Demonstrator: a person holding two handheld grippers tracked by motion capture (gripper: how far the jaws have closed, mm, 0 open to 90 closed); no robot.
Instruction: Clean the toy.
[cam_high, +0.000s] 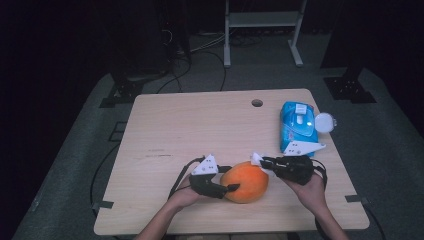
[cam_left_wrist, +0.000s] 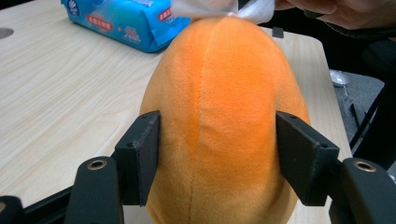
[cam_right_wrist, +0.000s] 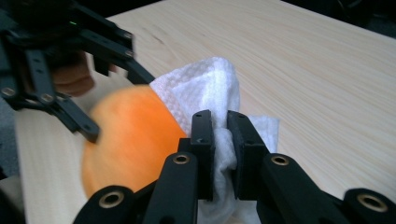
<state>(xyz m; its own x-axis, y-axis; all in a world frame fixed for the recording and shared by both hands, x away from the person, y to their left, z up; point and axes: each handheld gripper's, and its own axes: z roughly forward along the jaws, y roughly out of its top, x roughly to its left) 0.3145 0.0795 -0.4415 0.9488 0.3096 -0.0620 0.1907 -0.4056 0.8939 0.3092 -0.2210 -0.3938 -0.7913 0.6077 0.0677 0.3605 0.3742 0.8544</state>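
- We clamp the left claw (cam_left_wrist: 212, 154) around the orange plush fruit (cam_high: 245, 181) at the near middle of the desk (cam_high: 175, 130), pinning it so it can't roll.
- Our right claw (cam_right_wrist: 219, 154) is closed on a white wipe (cam_right_wrist: 205, 88), pressed to the fruit's right end for wiping.
- Blue wipes pack (cam_high: 298, 122) sits far right, lid open.
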